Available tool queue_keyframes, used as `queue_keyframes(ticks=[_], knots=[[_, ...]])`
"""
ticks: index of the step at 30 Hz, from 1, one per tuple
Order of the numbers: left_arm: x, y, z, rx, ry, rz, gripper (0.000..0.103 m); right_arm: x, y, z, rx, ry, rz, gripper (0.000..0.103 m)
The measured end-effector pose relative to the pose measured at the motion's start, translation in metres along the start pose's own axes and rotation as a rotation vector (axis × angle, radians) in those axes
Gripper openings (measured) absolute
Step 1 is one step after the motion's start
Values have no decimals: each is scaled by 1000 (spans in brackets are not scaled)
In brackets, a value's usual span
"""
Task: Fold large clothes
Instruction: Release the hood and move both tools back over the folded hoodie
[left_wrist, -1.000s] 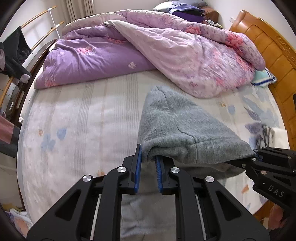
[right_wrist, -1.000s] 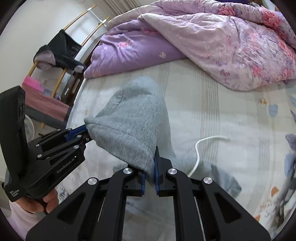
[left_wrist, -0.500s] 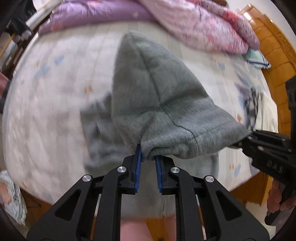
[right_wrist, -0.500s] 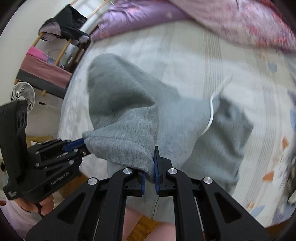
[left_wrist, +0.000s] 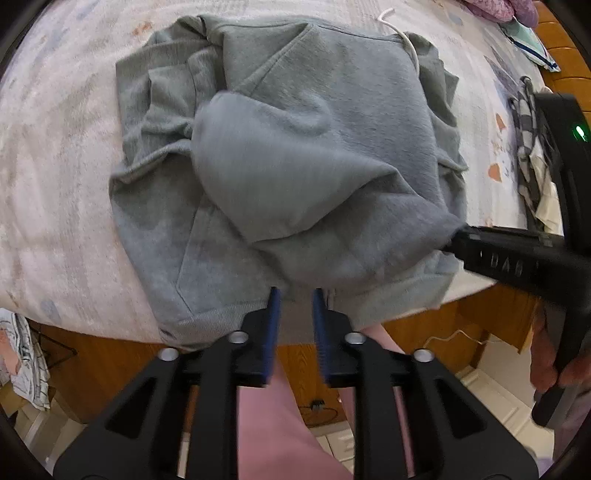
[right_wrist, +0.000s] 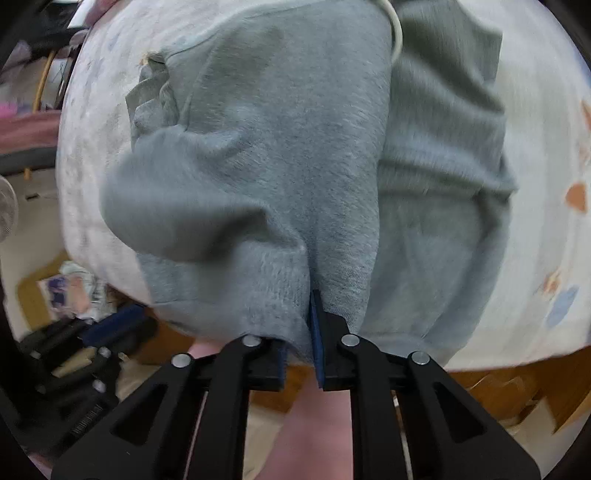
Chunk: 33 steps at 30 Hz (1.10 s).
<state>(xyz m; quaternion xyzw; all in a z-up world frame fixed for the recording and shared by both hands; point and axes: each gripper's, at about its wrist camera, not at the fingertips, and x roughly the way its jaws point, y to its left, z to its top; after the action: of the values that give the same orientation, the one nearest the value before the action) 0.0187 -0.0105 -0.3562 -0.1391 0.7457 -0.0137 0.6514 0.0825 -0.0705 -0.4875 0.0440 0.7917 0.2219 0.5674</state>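
1. Two grippers stand over the near edge of the bed (left_wrist: 44, 206); the left gripper (left_wrist: 296, 314) has just been opening, its blue pads (left_wrist: 272, 317) now stand apart with a clear gap, and the grey cloth lies just ahead of their tips rather than pressed between them; it seems to have let its corner go.
2. The right gripper (right_wrist: 300, 332) has also just been opening, by a little; in its own view a fold of the grey sweatshirt (left_wrist: 314, 147) sits between its narrowly parted pads, and it appears to have hold of that fold, though lightly; in the left view its tip (left_wrist: 458, 236) meets the right-hand corner of the folded-over layer.
3. The sweatshirt lies flat on the bed at the near edge, its ribbed hem (left_wrist: 221, 317) hanging a little over that edge towards the person; the upper part has been brought down over the lower, so the fold line runs along the far side and the long axis now runs left to right, parallel to the near edge.
4. A white cord (right_wrist: 397, 33) trails from the far right corner of the garment.
5. Judged from this, the garment lies ahead of and below both grippers; the left is nearer the middle of the near hem, the right nearer the right-hand corner; the next fold would likely bring one side across along that left-to-right axis.
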Motion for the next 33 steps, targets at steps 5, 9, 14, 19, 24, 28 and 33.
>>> queue_keyframes(ticks=[5,9,14,19,24,28,33], knots=[[-33,13,7,-18,-80,-22,67,-30,-5,19,49,0,66,19],[-47,28,24,-73,-121,2,67,-46,-16,53,54,-10,46,35],[-59,45,35,-138,-158,21,67,-88,-19,76,3,-59,30,93],[-55,51,43,-222,-155,23,67,-123,-17,97,-76,-147,-8,93],[-47,41,46,-265,-161,25,67,-117,-33,173,-28,-207,-10,84],[-40,33,45,-306,-160,22,67,-90,-46,231,67,-174,69,70],[-33,31,51,-351,-168,9,67,-42,-57,271,139,-63,47,39]])
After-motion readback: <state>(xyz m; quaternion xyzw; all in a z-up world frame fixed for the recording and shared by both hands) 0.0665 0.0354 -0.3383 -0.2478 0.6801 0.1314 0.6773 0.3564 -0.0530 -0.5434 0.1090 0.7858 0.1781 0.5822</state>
